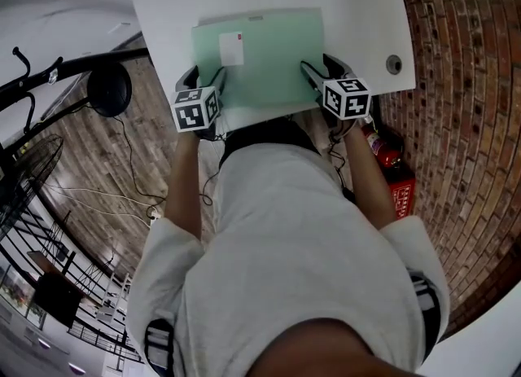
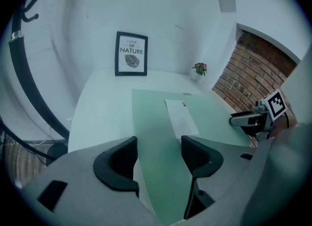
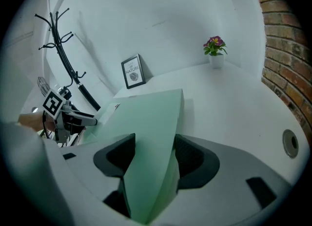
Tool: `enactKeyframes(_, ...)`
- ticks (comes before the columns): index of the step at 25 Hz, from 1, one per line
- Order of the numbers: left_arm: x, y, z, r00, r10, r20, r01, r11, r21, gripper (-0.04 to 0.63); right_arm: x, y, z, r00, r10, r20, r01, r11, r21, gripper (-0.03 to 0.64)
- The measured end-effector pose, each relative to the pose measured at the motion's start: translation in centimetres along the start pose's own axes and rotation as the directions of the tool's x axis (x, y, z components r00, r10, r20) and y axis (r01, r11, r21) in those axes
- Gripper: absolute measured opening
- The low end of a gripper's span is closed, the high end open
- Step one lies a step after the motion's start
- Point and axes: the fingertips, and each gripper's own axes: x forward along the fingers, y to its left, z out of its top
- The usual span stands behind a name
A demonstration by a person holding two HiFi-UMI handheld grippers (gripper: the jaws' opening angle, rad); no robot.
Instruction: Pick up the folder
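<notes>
The green folder [image 1: 269, 58] is laid flat on the white bench [image 1: 358, 9], near edge at the bench edge. Left claw [image 2: 159, 152] and right claw [image 3: 154, 152] are held apart, each astride a near folder corner.

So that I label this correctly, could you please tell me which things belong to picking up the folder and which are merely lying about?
Job: green folder, left hand-held gripper, right hand-held gripper, table.
Lying about: framed print, potted flower, coat stand, fire extinguisher.
</notes>
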Motion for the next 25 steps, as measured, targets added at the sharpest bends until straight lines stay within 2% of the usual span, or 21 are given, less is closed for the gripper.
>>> enactKeyframes(8, -0.6, -1.8, 0.6, 1.000, -0.007, 0.027, 0.006, 1.000, 0.018, 0.287, -2.1, -0.7, 0.3, 0.999, -0.024, 0.039, 0.025, 1.000, -0.011, 0.252)
enactKeyframes(18, -1.6, -4.5, 3.0, 0.996, -0.014, 0.089, 0.005, 0.996, 0.091, 0.279, -5.3, -1.9, 1.1, 0.991, -0.061, 0.118, 0.060, 0.998, 0.015, 0.249)
enactKeyframes(25, -1.7, -6.3, 3.6, 0.994, -0.032, 0.104, 0.016, 0.989, 0.145, 0.279, -7.6, -2.6, 0.9, 0.982, -0.101, 0.157, 0.099, 0.995, 0.019, 0.247)
